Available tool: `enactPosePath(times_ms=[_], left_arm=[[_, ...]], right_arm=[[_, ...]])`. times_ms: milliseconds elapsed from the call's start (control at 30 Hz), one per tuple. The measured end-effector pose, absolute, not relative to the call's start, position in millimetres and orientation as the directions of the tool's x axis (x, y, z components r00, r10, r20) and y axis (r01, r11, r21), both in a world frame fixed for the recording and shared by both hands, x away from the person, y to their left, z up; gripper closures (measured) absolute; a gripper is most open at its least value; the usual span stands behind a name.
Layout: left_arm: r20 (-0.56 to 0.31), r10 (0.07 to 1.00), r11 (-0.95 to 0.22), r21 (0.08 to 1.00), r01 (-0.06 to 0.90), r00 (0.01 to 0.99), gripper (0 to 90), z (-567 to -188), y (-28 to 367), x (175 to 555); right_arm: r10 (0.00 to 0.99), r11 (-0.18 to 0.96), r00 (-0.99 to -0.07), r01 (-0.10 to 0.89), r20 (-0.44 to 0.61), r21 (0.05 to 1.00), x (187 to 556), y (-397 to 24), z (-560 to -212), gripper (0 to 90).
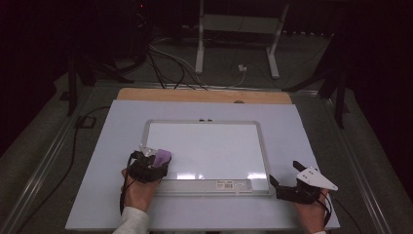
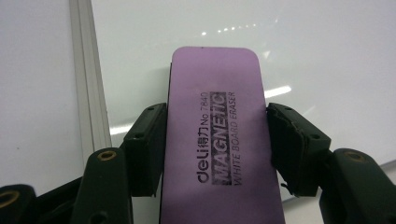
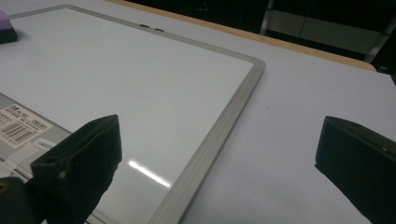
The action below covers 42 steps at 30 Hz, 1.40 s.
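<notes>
Dark room beyond the work area; cables and a pale metal stand [image 1: 237,29] sit on the floor past the far edge. Pale tabletop [image 1: 117,195] with a bare wood strip along its far side.

Whiteboard [image 1: 209,148] lies flat at the middle of the tabletop, grey frame, surface wiped clean and glossy with light glints. Barcode label [image 1: 229,184] on the near frame rail.

Left tongs [image 1: 155,161] over the board's near left corner, held by the person's left hand [image 1: 140,190], white sleeve at the wrist. Purple eraser [image 2: 219,140] clamped between the two black jaws, pads pressed on its long sides. Printing on its top reads "deli", "MAGNETIC", "WHITE BOARD ERASER". Eraser's far end lies over the white surface, just inside the left frame rail; whether its underside touches the board cannot be told. In the high view the eraser [image 1: 162,156] shows as a small purple block at the front of the tongs.

Right tongs [image 3: 219,154] low at the board's near right corner, in the right hand [image 1: 311,212], grey three-cornered plate on top. Jaws wide apart, nothing between them; one jaw over the board's corner, the other over bare tabletop. Eraser [image 3: 7,25] visible far off in the right gripper view, at the upper left edge.
</notes>
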<state>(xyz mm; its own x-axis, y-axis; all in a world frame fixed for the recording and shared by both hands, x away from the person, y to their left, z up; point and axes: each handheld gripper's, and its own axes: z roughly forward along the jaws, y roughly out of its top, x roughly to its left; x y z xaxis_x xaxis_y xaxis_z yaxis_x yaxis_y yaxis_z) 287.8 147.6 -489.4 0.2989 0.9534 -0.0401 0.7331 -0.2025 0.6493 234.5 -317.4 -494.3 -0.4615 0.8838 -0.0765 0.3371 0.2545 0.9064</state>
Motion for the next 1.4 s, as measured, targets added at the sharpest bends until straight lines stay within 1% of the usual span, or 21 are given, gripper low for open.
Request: enactPosePath(times_ms=[67,167,200,267,367,433,467,500,567,700,800,1000,1067,1167,1267,1333,1400], left_arm=[[-0.039,0.953,-0.201,0.66,0.723,0.301,41.2,-490,148,287],[-0.015,0.945,-0.222,0.704,0.675,0.327,31.1,-486,147,284],[-0.008,0.938,-0.236,0.719,0.654,0.347,29.9,-484,147,282],[0.016,0.921,-0.275,0.735,0.62,0.39,29.5,-479,144,279],[0.029,0.894,-0.334,0.708,0.623,0.446,30.1,-481,142,278],[0.034,0.893,-0.346,0.688,0.638,0.448,31.3,-486,143,279],[0.04,0.896,-0.345,0.687,0.64,0.441,30.1,-487,144,279],[0.027,0.899,-0.335,0.688,0.644,0.438,30.4,-487,147,279],[-0.001,0.904,-0.311,0.687,0.657,0.428,32.1,-485,152,280],[0.0,0.911,-0.301,0.684,0.665,0.412,34.0,-486,157,278],[-0.029,0.914,-0.278,0.683,0.676,0.405,39.7,-485,163,277],[-0.071,0.92,-0.247,0.658,0.711,0.385,39.1,-492,175,276],[-0.058,0.925,-0.247,0.66,0.709,0.376,41.7,-492,176,273],[-0.072,0.93,-0.219,0.682,0.698,0.361,46.4,-486,179,275],[-0.052,0.938,-0.214,0.691,0.691,0.342,50.3,-481,179,282],[-0.083,0.938,-0.192,0.686,0.702,0.338,53.9,-482,180,288],[-0.08,0.945,-0.178,0.688,0.704,0.316,59.1,-482,179,287]], right_arm=[[0.883,0.256,-0.462,0.338,-0.077,0.906,234,-317,-494,0.9],[0.883,0.255,-0.462,0.337,-0.077,0.906,234,-317,-494,0.9],[0.884,0.256,-0.462,0.336,-0.078,0.907,235,-318,-494,0.9],[0.884,0.253,-0.461,0.337,-0.076,0.907,234,-318,-494,0.9],[0.883,0.253,-0.462,0.335,-0.075,0.908,235,-318,-494,0.9],[0.882,0.253,-0.466,0.333,-0.075,0.908,234,-317,-494,0.9],[0.881,0.254,-0.466,0.331,-0.076,0.909,234,-317,-494,0.9],[0.881,0.254,-0.466,0.332,-0.076,0.909,234,-317,-494,0.9],[0.882,0.253,-0.466,0.332,-0.076,0.909,234,-317,-494,0.9],[0.883,0.253,-0.464,0.333,-0.076,0.908,234,-317,-494,0.9],[0.883,0.252,-0.463,0.333,-0.075,0.909,234,-317,-494,0.9],[0.883,0.253,-0.463,0.33,-0.078,0.909,234,-318,-494,0.9],[0.884,0.251,-0.461,0.331,-0.076,0.909,234,-317,-494,0.9],[0.884,0.252,-0.462,0.331,-0.077,0.909,234,-317,-494,0.9],[0.883,0.254,-0.464,0.334,-0.076,0.908,234,-317,-494,0.9],[0.883,0.255,-0.464,0.332,-0.078,0.908,234,-316,-494,0.9],[0.883,0.255,-0.462,0.331,-0.079,0.909,233,-317,-493,0.9]])
